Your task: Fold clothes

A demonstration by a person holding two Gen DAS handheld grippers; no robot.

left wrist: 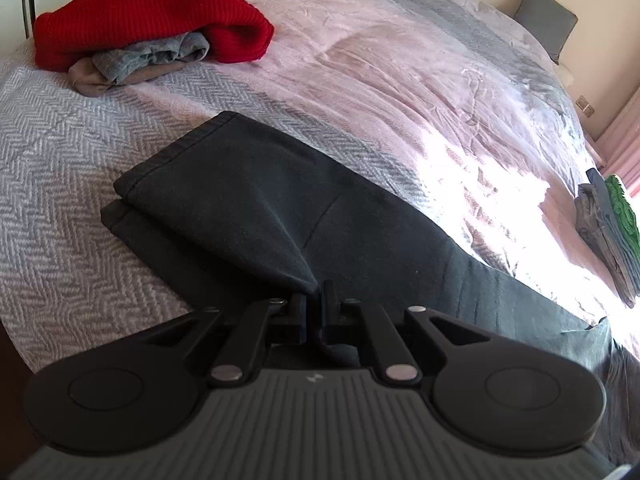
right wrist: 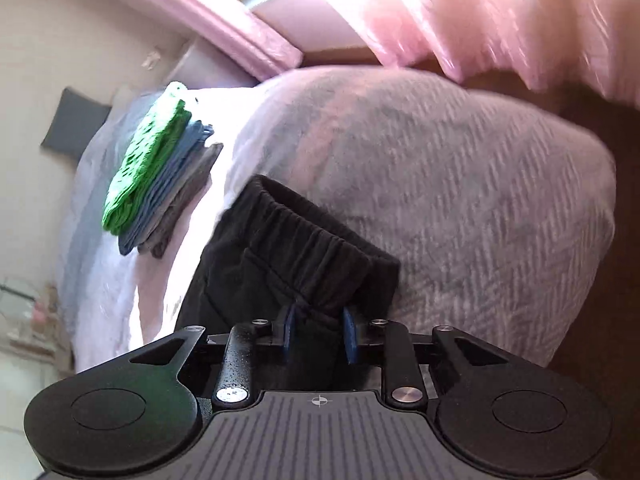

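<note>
a: so, where are the dark trousers (left wrist: 256, 216) right now?

b: lying across the bed (left wrist: 60, 168), on its grey herringbone cover. the leg ends sit doubled over near the cover's left part in the left wrist view, and the elastic waistband (right wrist: 316, 232) shows in the right wrist view, toward the bed's rounded corner.

a: and the left gripper (left wrist: 314, 300)?

b: its jaws are pinched together on a fold of the trouser cloth, which pulls up to a point between them.

a: the right gripper (right wrist: 320, 328)?

b: clamped on the bunched cloth just below the waistband. the blue pads (right wrist: 350, 336) press it from both sides.

a: anything else on the bed?

b: a red knit (left wrist: 152, 12) heaped over some grey garments (left wrist: 140, 62) near the far left edge, well apart from the trousers. near the opposite edge, a folded stack (right wrist: 160, 184), green on top, then blue, then grey. a grey cushion (left wrist: 546, 18) stands against the wall at the far end.
</note>
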